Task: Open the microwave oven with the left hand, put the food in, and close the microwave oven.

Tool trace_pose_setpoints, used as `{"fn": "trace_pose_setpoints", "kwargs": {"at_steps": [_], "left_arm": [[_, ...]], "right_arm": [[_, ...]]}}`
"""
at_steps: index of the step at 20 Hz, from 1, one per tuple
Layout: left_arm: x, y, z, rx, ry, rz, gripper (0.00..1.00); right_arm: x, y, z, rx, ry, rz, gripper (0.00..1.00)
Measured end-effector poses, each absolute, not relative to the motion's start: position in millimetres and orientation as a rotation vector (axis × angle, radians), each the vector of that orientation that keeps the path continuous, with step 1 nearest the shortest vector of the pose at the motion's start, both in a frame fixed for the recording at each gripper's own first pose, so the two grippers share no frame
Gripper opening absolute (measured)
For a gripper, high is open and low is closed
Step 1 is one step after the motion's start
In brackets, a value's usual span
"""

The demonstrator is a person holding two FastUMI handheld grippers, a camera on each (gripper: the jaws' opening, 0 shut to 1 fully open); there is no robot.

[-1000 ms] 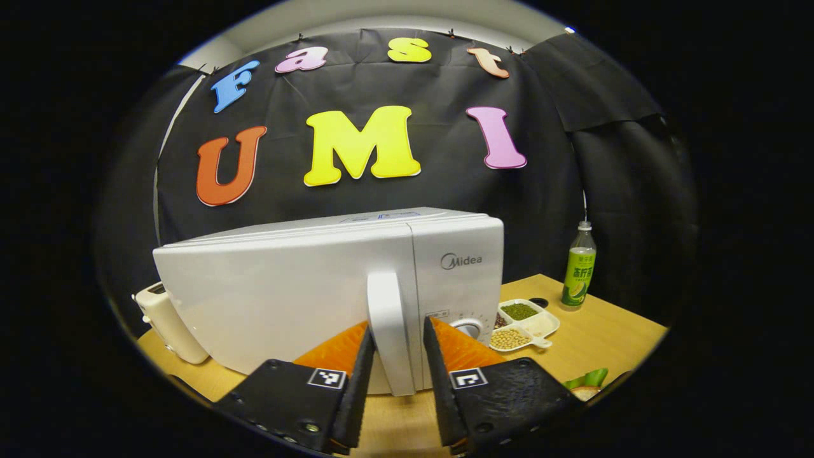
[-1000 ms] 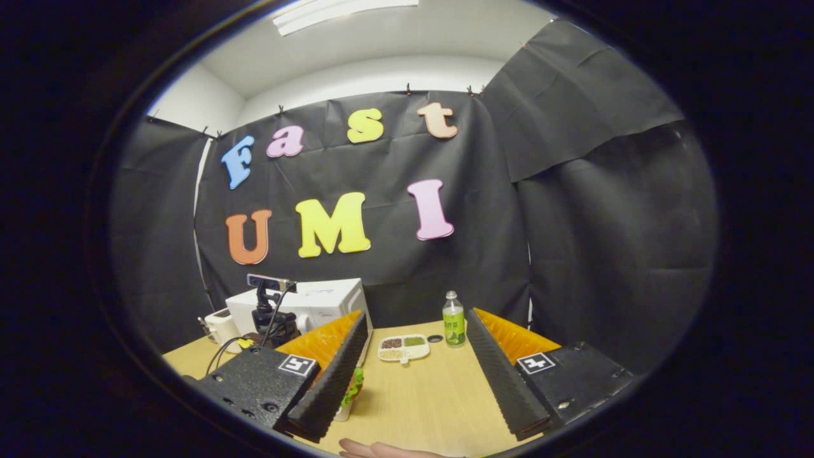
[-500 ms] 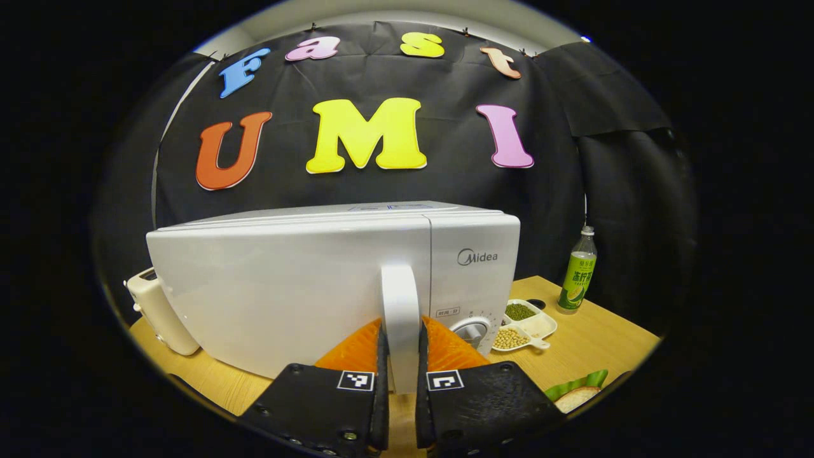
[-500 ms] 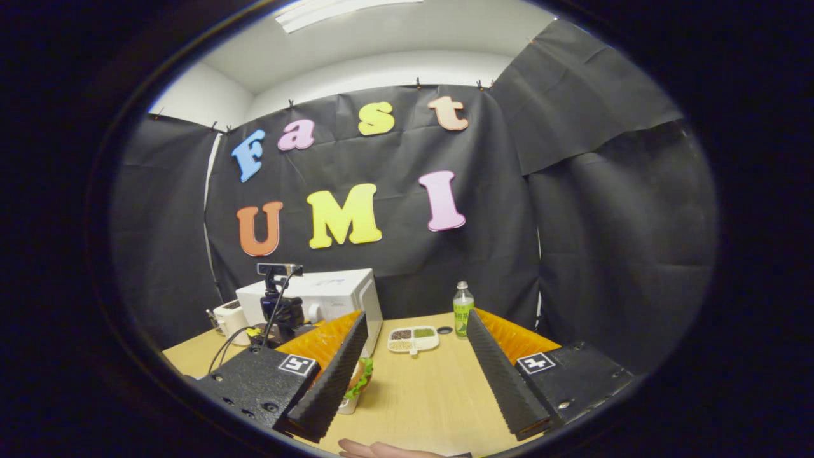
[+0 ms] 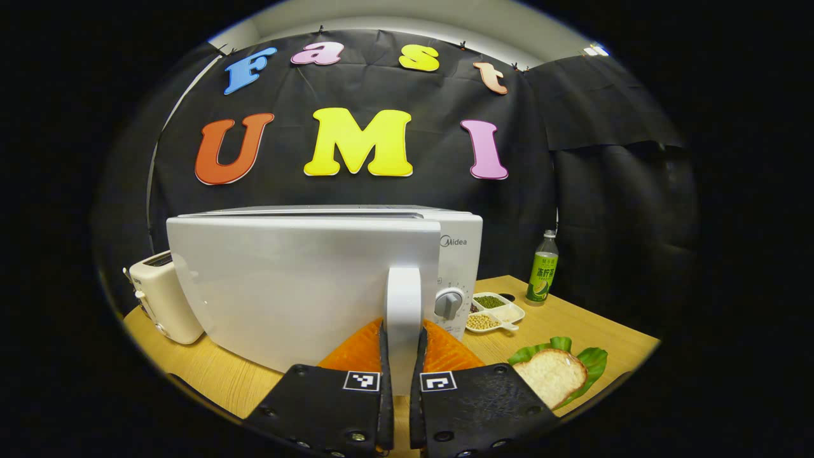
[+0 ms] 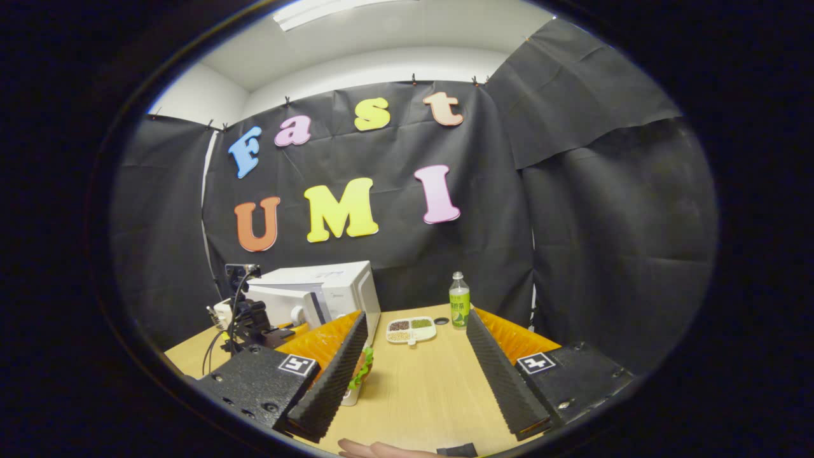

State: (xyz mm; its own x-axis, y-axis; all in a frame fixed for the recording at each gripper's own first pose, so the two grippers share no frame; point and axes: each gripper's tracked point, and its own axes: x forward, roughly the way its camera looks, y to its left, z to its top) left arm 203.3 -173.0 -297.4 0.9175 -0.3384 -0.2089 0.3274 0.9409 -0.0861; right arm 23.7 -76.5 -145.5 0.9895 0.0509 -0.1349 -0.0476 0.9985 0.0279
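The left gripper is clamped on the white door handle of the microwave oven, both fingers pressing its sides; the door stands swung a little away from the oven body, whose control knob shows just right of the handle. The sandwich on green lettuce lies on the wooden table to the gripper's right, apart from it. In the right gripper view, the right gripper hovers above the table with its fingers spread wide, holding nothing; the sandwich sits just beside its left finger, and the microwave oven stands farther ahead to its left
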Motion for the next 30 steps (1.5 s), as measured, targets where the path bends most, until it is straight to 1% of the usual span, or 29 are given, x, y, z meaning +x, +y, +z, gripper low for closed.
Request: {"fn": "trace_pose_setpoints", "kwargs": {"at_steps": [9,10,20,23,24,25,26,27,28,29,30], "left_arm": [[144,-131,-295,-0.036,0.196,-0.413,0.09],[136,-124,-296,-0.031,0.199,-0.415,0.12],[82,-42,-299,-0.025,0.222,-0.322,0.12],[72,-15,-301,-0.010,0.227,-0.269,0.12],[69,-6,-302,-0.002,0.231,-0.242,0.12],[64,7,-303,0.008,0.237,-0.208,0.12],[59,21,-304,0.024,0.243,-0.165,0.12],[51,35,-304,0.042,0.251,-0.124,0.17],[45,48,-303,0.066,0.253,-0.087,0.18],[36,69,-302,0.105,0.256,-0.015,0.17],[26,86,-300,0.117,0.256,0.033,0.44]], "right_arm": [[-11,-59,-129,0.005,0.105,0.052,1.00],[-12,-57,-129,0.005,0.105,0.054,1.00],[-11,-29,-140,-0.020,0.139,0.089,0.99],[-11,-20,-144,-0.028,0.155,0.103,1.00],[-12,-17,-144,-0.033,0.154,0.107,0.89],[-13,-14,-143,-0.040,0.152,0.109,1.00],[-13,-12,-144,-0.047,0.151,0.112,1.00],[-15,-9,-143,-0.053,0.148,0.117,1.00],[-16,-6,-143,-0.057,0.146,0.122,1.00],[-16,-3,-144,-0.060,0.148,0.127,0.89],[-18,0,-146,-0.063,0.152,0.132,1.00]]}}
